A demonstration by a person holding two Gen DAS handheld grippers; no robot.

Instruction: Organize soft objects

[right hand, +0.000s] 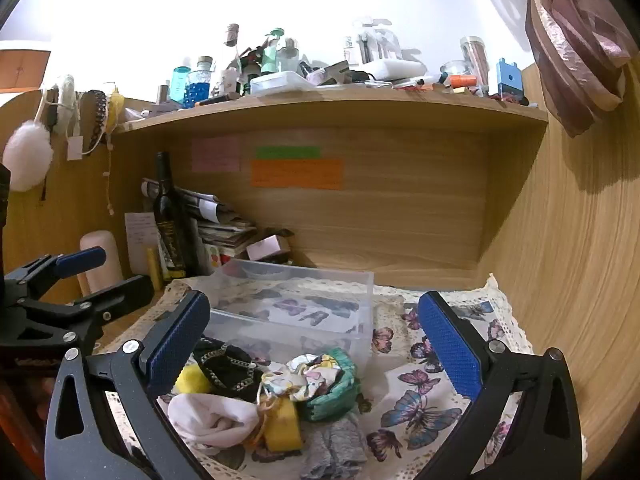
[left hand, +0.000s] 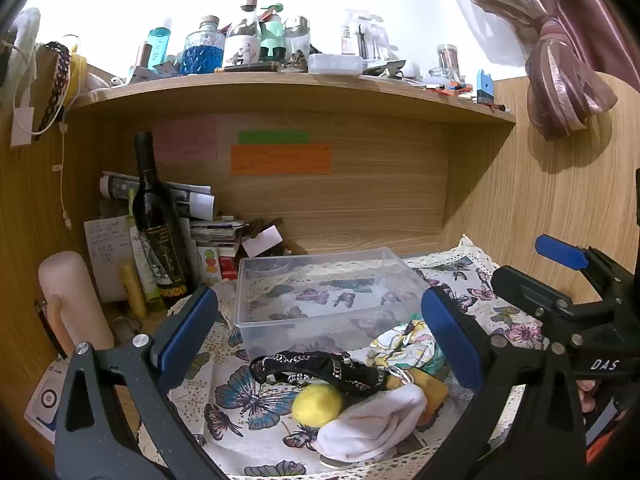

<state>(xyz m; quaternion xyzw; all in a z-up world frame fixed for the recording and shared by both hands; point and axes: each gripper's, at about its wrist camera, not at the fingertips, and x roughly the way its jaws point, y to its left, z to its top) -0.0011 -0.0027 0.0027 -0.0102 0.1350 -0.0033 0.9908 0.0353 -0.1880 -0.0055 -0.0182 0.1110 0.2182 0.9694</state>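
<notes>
Blue-padded fingers of left gripper [left hand: 320, 336] and right gripper [right hand: 316, 348] gape wide, empty, above the soft pile beside the clear bin [left hand: 320, 276].

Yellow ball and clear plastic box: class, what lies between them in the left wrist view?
A black chain-patterned fabric piece stretches across between the yellow ball and the clear plastic box.

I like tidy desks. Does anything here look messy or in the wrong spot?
Yes. The soft things, like the yellow ball, white sock and black band, lie heaped on the butterfly cloth in front of the clear box, not in it.
</notes>
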